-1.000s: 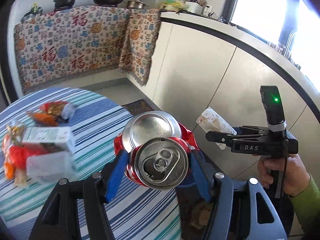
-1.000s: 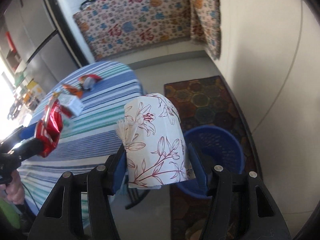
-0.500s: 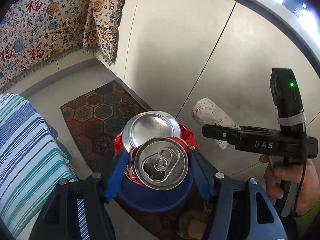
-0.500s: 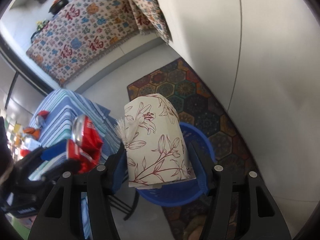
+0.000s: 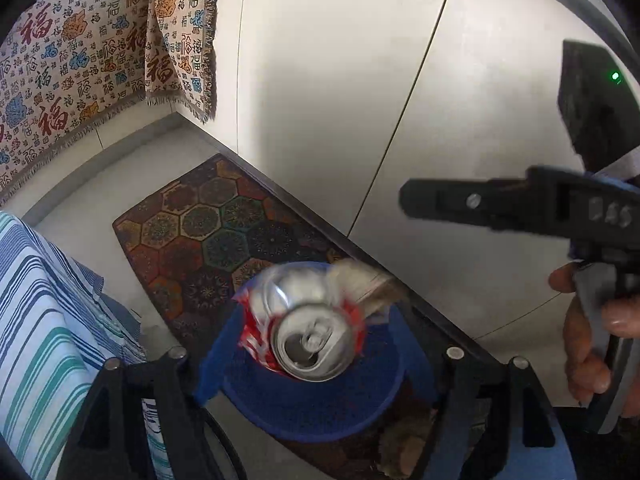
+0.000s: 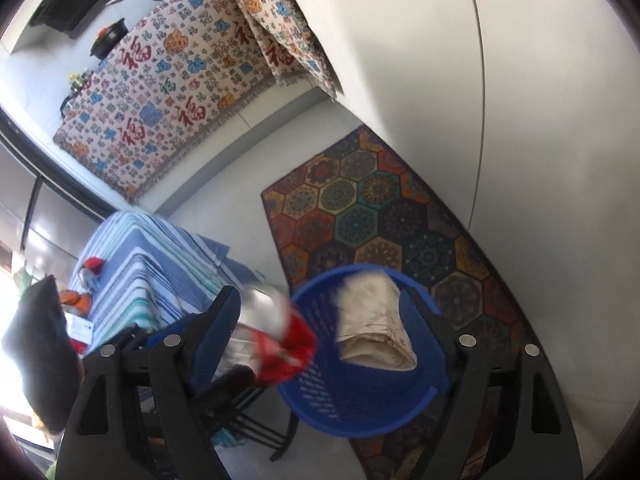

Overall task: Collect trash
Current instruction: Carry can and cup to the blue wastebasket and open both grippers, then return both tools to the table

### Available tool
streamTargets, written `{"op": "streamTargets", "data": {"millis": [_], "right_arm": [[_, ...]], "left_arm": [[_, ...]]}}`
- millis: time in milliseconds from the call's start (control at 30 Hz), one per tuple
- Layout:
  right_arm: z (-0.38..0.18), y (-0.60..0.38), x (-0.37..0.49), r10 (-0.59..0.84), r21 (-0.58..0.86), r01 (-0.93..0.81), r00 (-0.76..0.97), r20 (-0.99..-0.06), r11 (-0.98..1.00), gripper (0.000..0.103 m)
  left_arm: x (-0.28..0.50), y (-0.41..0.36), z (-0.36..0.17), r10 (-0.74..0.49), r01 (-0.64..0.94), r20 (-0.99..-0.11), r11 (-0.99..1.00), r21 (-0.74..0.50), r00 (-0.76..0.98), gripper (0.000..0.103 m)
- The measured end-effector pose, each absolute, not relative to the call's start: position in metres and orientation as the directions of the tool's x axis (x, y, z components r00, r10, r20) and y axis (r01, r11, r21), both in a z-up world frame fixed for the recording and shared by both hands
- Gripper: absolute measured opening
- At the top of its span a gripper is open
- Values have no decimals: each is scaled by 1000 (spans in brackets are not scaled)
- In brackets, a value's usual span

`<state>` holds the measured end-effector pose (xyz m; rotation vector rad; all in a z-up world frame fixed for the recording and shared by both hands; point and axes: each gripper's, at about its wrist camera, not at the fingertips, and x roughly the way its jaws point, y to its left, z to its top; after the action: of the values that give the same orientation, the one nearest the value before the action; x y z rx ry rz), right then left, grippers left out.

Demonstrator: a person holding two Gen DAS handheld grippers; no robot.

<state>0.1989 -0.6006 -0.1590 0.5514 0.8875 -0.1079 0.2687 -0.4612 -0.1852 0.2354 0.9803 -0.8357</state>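
Presently, left wrist view: the left gripper (image 5: 316, 364) is seen with jaws spread; the crushed can (image 5: 308, 328), blurred and unheld, is placed over the blue basket (image 5: 320, 412).
Right wrist view: the right gripper (image 6: 320, 332) is likewise spread; the floral paper roll (image 6: 374, 320) is seen loose above the basket.
Step judged: both items released into the basket.
Next move: the striped table (image 6: 132, 256), where wrappers (image 6: 86, 280) remain, should be revisited.
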Motion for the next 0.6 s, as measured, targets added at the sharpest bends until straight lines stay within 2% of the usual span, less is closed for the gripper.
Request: {"op": "streamTargets", "data": {"millis": [133,333,600], "right_arm": [[-146,-600,197,92,393,315,668,-738,864,83],[-124,-589,193,1,292,299,696,-718,908,86],[-93,-540,180,-31,184,196,761,-648,963,89]], "left_arm": [[273,-460,-187,-516,703,-806,686,-186,290,76],[260,-436,-165,-530,671,-777,716,-195,340,76],[196,-357,-116,-498,607,-748,778,-161,439,76]]}}
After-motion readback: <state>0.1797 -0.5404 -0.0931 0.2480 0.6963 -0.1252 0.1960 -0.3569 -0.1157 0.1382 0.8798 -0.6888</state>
